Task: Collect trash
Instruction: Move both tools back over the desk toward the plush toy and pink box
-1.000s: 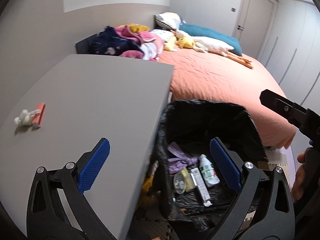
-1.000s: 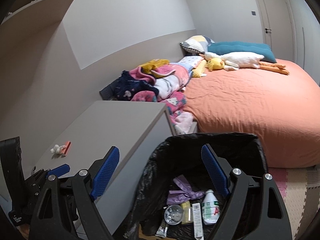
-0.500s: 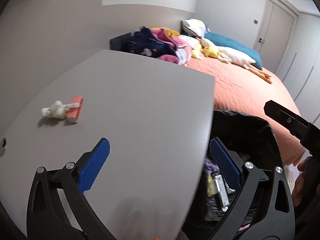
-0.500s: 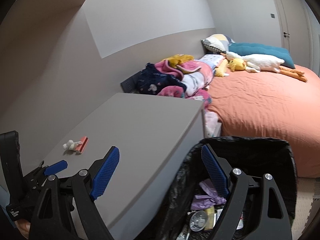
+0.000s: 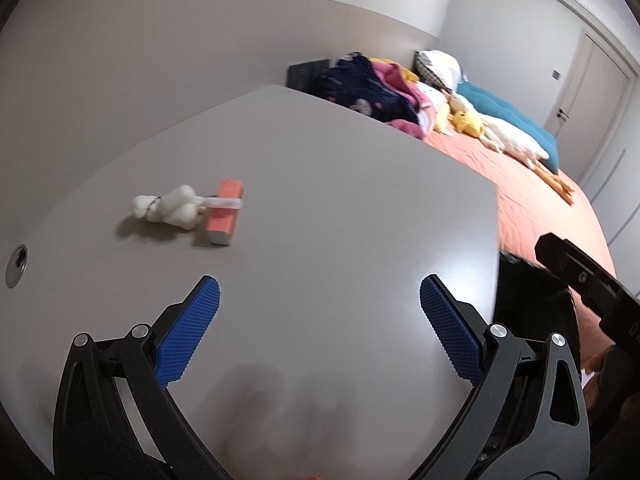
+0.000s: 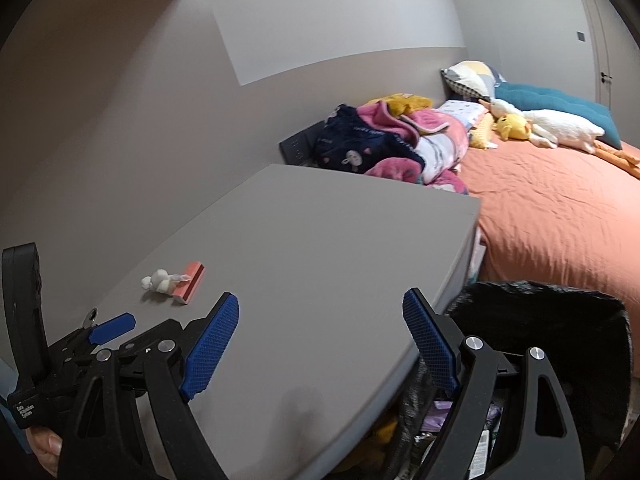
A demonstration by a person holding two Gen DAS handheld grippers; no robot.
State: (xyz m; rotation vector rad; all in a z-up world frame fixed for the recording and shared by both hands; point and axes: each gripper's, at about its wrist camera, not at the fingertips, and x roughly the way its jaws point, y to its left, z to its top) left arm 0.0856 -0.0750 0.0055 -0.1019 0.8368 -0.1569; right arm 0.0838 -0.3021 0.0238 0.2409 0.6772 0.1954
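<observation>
**Both grippers empty over the desk, last scraps ahead**

The left gripper (image 5: 320,312) hangs over the grey desk (image 5: 340,200) with its blue pads spread wide and nothing between them. The right gripper (image 6: 320,332) is just as wide and just as empty, poised over the desk's near right corner. Both tilt downward at a slant, fingers aimed across the desktop rather than straight down — a searching pose, by the look of it, not a grasping one.

The remaining trash lies on the far left of the desk: a small white crumpled wad (image 5: 168,210) touching a little orange box (image 5: 226,216), with a pale tube or wrapper lying across the box's top. They sit well apart from either gripper.

The black-lined bin (image 6: 560,340) stands on the floor just beside the desk's right edge, near the bed (image 6: 560,208) — handy for a short carry. Scraps show inside it. The left gripper is nearer the wad, so it seems the likelier one to reach.
</observation>
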